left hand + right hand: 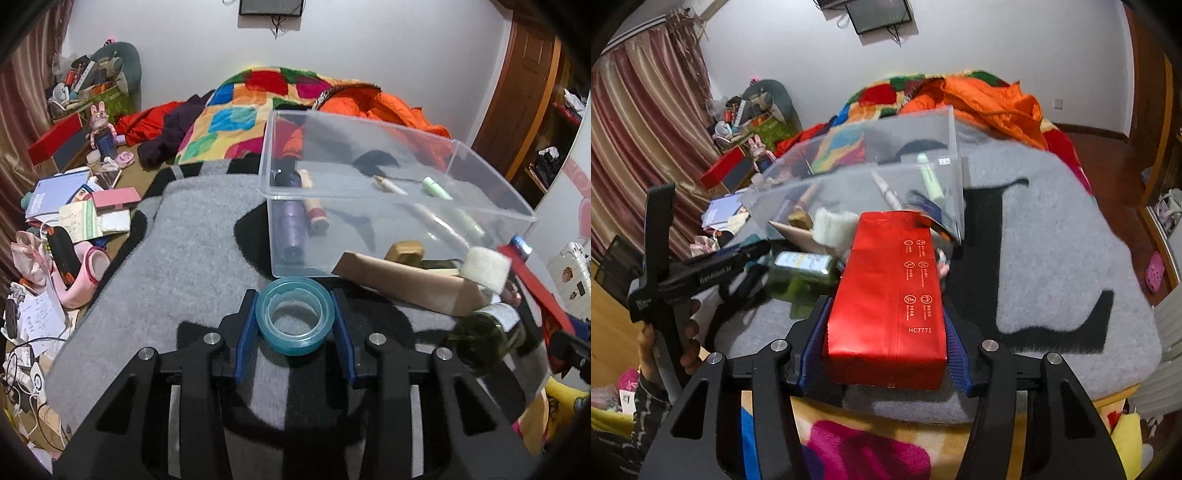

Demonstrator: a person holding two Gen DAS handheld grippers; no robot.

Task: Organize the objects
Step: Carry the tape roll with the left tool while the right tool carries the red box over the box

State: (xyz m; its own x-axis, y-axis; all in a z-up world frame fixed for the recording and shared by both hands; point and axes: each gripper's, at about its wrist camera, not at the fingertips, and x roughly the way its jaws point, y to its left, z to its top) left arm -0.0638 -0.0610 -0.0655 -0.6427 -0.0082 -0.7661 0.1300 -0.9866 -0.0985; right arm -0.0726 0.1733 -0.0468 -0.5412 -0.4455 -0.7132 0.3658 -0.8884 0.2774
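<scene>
**Two things held, bin waiting**

Our left hand-held gripper [295, 325] was clamped on the tape [295, 320], just before the bin [399, 192]. Our right hand-held gripper [886, 328] squeezed the red box [890, 295]. Next, we thought, both should go up over the bin's wall.

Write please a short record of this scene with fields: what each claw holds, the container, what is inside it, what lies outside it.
left claw: shut on teal tape roll
right claw: shut on red box
container: clear plastic bin, on grey blanket
inside bin: purple tube, white pen, green marker
outside bin: brown paper package, white sponge, green glass bottle
</scene>
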